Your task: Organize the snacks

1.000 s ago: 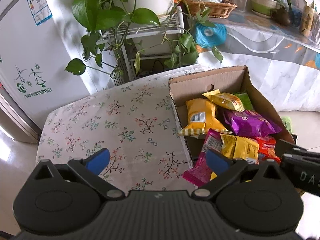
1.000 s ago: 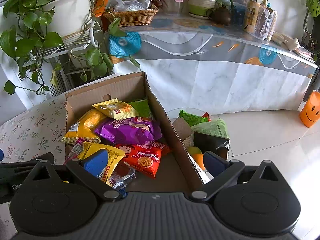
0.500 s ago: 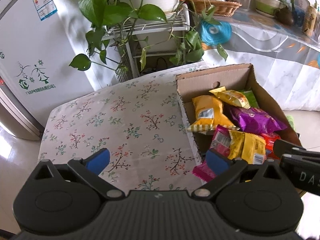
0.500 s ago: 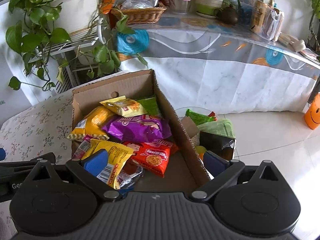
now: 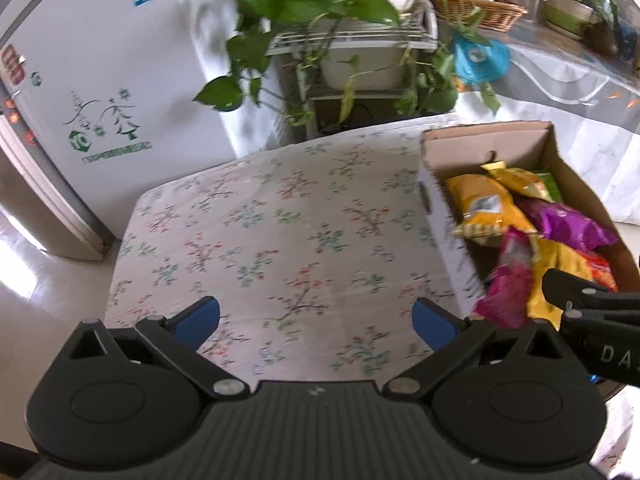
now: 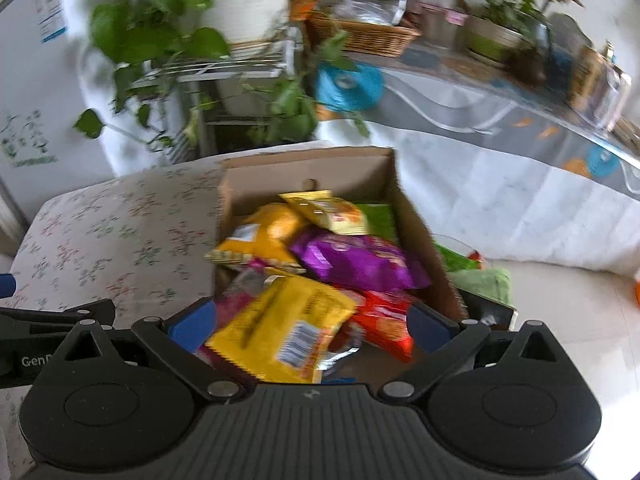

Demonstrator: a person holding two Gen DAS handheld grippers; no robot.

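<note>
A cardboard box [image 6: 344,172] full of snack packets stands at the right end of the floral-cloth table [image 5: 260,232]. In it lie an orange bag [image 6: 272,232], a purple bag [image 6: 352,258], a red packet [image 6: 384,320], a pink packet [image 6: 236,300] and a yellow packet [image 6: 284,328]. My right gripper [image 6: 312,328] is open over the near end of the box, its fingers either side of the yellow packet and not closed on it. My left gripper [image 5: 316,320] is open over bare cloth, left of the box [image 5: 444,220]. Both views are blurred.
A white fridge [image 5: 100,92] stands at far left, and a plant stand [image 5: 352,40] with trailing leaves behind the table. A long covered table [image 6: 500,128] with a wicker basket [image 6: 360,36] runs at the back right. Green packets [image 6: 480,280] sit on the floor side, right of the box.
Both grippers have swung left. The left one now faces the cloth instead of the box edge. The right one has come over the box, with the yellow packet now between its fingers.
</note>
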